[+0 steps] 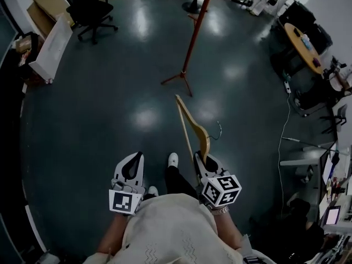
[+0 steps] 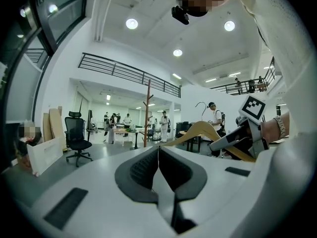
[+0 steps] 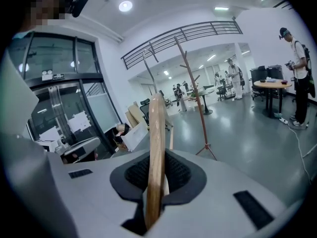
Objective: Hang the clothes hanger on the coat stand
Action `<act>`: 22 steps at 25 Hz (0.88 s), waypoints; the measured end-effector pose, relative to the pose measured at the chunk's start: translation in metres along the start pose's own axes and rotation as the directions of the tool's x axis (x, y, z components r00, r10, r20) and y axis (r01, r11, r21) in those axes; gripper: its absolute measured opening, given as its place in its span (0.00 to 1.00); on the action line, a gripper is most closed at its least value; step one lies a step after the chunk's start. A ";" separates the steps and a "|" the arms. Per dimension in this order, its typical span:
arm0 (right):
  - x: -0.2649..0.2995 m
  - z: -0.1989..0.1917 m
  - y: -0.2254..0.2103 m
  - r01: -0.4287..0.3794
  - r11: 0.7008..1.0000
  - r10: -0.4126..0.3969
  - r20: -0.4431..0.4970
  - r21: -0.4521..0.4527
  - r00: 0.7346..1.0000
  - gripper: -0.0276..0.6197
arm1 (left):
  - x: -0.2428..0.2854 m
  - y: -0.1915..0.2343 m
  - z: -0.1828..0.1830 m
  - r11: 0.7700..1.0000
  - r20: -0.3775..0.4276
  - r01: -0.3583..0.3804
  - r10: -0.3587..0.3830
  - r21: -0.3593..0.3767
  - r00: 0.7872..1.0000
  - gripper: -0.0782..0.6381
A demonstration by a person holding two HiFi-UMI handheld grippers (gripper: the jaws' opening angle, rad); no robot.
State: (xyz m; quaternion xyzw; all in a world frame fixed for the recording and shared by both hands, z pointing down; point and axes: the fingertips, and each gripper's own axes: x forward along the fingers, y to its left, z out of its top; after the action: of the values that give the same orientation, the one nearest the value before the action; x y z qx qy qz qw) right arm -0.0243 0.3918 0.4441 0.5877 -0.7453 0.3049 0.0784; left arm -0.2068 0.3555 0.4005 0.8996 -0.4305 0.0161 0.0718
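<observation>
A wooden clothes hanger (image 1: 191, 125) with a thin metal hook (image 1: 219, 130) sticks forward from my right gripper (image 1: 205, 162), which is shut on one of its arms. In the right gripper view the hanger (image 3: 156, 152) stands edge-on between the jaws, hook (image 3: 147, 63) on top. The red coat stand (image 1: 193, 34) rises from its tripod feet on the dark floor ahead, well beyond the hanger; it shows as the coat stand (image 3: 194, 93) in the right gripper view and far off as the coat stand (image 2: 147, 110) in the left one. My left gripper (image 1: 131, 166) is shut and empty, beside the right.
A black office chair (image 1: 88, 7) and leaning boards (image 1: 52, 45) stand at the far left. A round wooden table (image 1: 303, 45) and desks with cables fill the right side. Several people stand in the distance. My shoes (image 1: 172, 159) are between the grippers.
</observation>
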 end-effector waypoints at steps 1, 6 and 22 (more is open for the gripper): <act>0.007 0.007 -0.004 -0.008 1.000 0.008 0.001 -0.002 1.000 0.13 | 0.009 0.002 0.001 1.000 -0.001 -0.008 0.008 0.000 1.000 0.13; 0.043 0.035 -0.027 -0.043 0.999 0.043 -0.012 -0.008 0.999 0.13 | 0.052 0.015 0.005 0.999 -0.005 -0.049 0.049 0.007 0.999 0.13; 0.102 0.119 -0.093 -0.163 0.986 0.164 0.002 -0.043 0.987 0.13 | 0.151 0.012 0.014 0.990 -0.024 -0.142 0.142 0.010 0.990 0.13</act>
State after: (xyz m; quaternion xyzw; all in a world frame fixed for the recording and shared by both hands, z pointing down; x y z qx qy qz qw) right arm 0.0604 0.2305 0.4308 0.5236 -0.7976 0.2926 0.0635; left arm -0.1215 0.2299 0.4013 0.8666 -0.4926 0.0343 0.0719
